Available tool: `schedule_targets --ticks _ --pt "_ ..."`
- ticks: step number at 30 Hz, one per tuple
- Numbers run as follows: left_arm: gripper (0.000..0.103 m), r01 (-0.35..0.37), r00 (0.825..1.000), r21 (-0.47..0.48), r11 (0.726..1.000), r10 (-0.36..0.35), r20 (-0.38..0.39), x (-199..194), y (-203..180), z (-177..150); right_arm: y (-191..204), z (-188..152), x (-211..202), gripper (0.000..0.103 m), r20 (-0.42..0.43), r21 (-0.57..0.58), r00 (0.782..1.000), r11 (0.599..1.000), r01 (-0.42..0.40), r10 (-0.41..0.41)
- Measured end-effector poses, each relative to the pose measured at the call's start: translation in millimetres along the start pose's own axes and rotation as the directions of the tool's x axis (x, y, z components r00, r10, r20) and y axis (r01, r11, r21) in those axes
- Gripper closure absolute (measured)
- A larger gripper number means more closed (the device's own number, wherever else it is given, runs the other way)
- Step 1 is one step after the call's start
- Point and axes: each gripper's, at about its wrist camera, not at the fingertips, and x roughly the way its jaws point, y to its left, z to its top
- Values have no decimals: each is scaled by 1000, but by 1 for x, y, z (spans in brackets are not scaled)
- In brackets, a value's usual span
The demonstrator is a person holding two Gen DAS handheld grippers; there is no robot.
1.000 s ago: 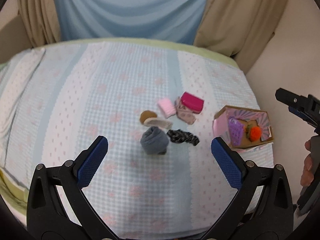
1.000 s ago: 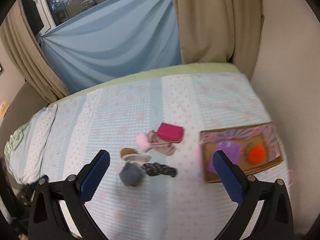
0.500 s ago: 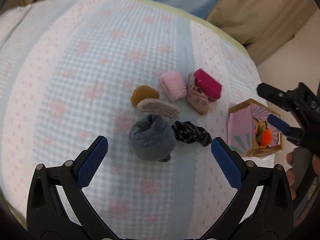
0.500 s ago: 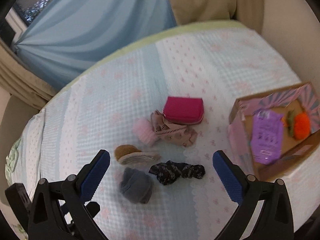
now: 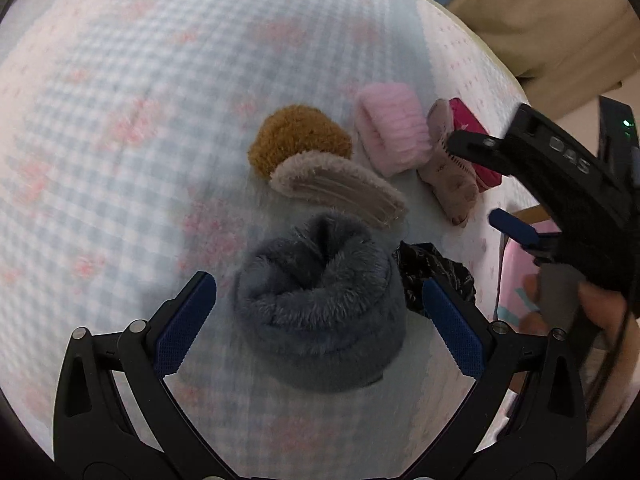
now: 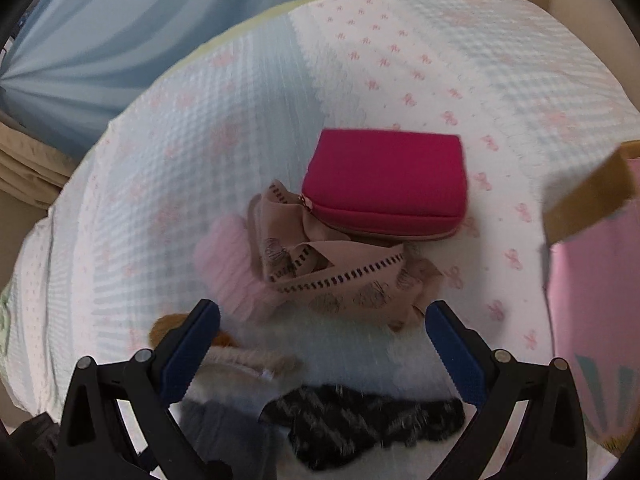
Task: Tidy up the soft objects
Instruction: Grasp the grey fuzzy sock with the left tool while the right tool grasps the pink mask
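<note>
Change: both tools have dropped closer to the pile on the bed (image 5: 120,80) since half a second ago; the socks now fill more of each view.
Left tool (image 5: 320,308): spread wide, straddling the grey fuzzy sock roll (image 5: 320,300), pads not touching it.
Right tool (image 6: 322,338): spread wide, empty, above the beige patterned cloth (image 6: 340,276).
Magenta pouch (image 6: 386,184): at 12 o'clock of the beige cloth, touching it.
Pink roll (image 5: 392,132): at 9 o'clock of the cloth.
Black scrunchie (image 6: 360,420): at 3 o'clock of the grey roll.
Brown pompom sock (image 5: 300,140): at 12 o'clock of the grey roll, with the tan sock (image 5: 340,188) between them.
Cardboard box (image 6: 592,240): at 3 o'clock in the right wrist view.
</note>
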Motion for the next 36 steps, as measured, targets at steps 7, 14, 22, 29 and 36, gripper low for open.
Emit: schedule_targets --ticks 7,14,22,29,36 --pt "7 14 1000 -8 1000 -14 -3 20 0 -1 -13 7 20 25 11 25 1000 1000 11 -11" --pt "30 2 1000 -18 1000 -2 5 27 4 3 -26 8 19 52 37 21 999 1000 18 -19" --pt "48 -34 999 21 999 33 29 18 1 4 -21 9 17 76 60 -17 996 997 69 -68" --pt "53 -53 997 35 998 51 49 3 3 0 -17 1 1 81 81 -40 995 998 52 -49" --pt "53 -64 994 38 997 60 91 -23 8 -5 -14 -8 -23 81 117 -40 993 999 33 -28"
